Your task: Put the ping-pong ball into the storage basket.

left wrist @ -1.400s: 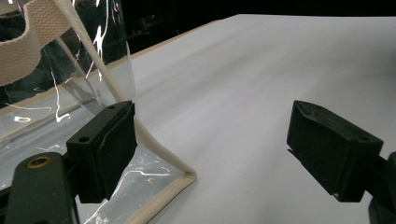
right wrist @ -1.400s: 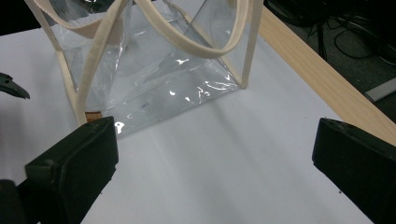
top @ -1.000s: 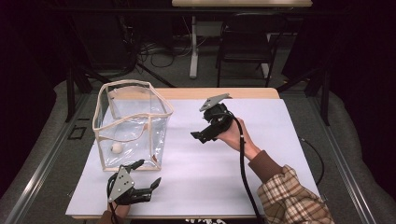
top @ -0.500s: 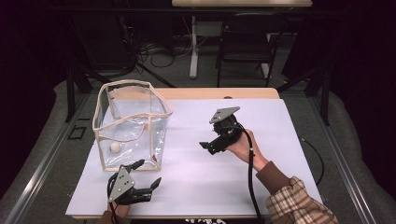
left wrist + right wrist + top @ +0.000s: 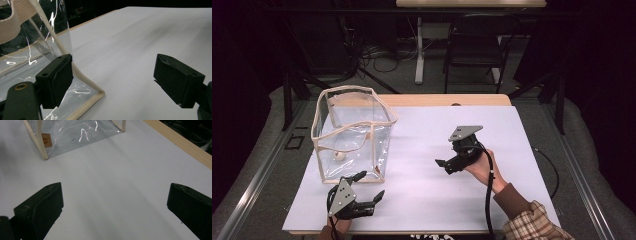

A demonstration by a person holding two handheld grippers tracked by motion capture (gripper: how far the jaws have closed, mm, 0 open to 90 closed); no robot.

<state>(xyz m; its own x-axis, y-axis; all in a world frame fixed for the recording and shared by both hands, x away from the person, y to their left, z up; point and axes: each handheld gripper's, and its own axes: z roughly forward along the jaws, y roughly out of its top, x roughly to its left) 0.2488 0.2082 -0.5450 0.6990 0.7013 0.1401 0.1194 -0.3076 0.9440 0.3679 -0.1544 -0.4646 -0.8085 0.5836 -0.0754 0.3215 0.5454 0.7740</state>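
Observation:
A clear plastic bag (image 5: 352, 132) with beige trim stands open-topped on the left of the white table (image 5: 512, 130). A small white ball (image 5: 339, 155) lies inside it. My left gripper (image 5: 371, 185) rests open near the front edge, just in front of the bag's near corner. In the left gripper view its left jaw sits beside the bag's trimmed corner (image 5: 85, 82), and the left gripper (image 5: 115, 71) holds nothing. My right gripper (image 5: 446, 166) hovers open over the middle of the table, pointing left toward the bag (image 5: 75, 135). Nothing lies between the wide-apart jaws of the right gripper (image 5: 112, 202).
A bare wooden strip (image 5: 447, 100) runs along the table's far edge, also seen as the wooden strip (image 5: 180, 142) in the right gripper view. A black chair (image 5: 474, 37) and cables stand on the floor behind. A cable trails from the right gripper past a plaid sleeve (image 5: 532, 222).
The right gripper has drawn back from beside the bag toward the front right and come lower over the table. The left gripper has stayed put.

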